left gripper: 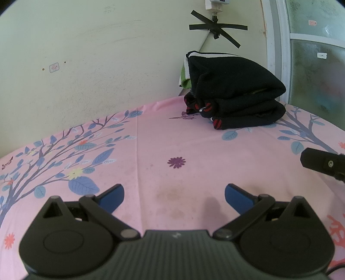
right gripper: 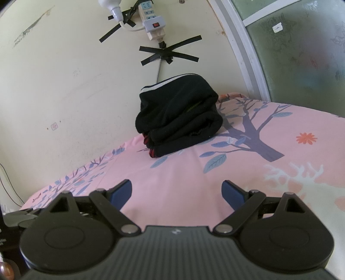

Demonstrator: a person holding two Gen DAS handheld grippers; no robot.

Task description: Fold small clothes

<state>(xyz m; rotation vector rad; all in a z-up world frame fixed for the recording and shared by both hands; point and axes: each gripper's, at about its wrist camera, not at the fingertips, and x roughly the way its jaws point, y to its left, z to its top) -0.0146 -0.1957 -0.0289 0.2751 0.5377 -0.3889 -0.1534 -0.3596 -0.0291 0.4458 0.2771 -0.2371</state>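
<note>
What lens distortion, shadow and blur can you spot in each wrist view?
Left wrist view: fisheye bends the pink sheet edge into an arc; a soft shadow lies between the open left gripper fingers. Right wrist view: the window frame curves strongly; the frosted glass looks blurred; the black folded clothes show little detail.

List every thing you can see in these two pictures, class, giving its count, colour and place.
Folded clothes: one stack, black with red-striped cuffs, far edge of the sheet by the wall.
Green cloth: one, behind the stack.
Sheet: one, pink with blue leaves.
Power strip: one, white, on the wall.
Tape: black strips crossed over the cable.
Window: frosted, right.
Left claw: open, empty.
Right claw: open, empty.
</note>
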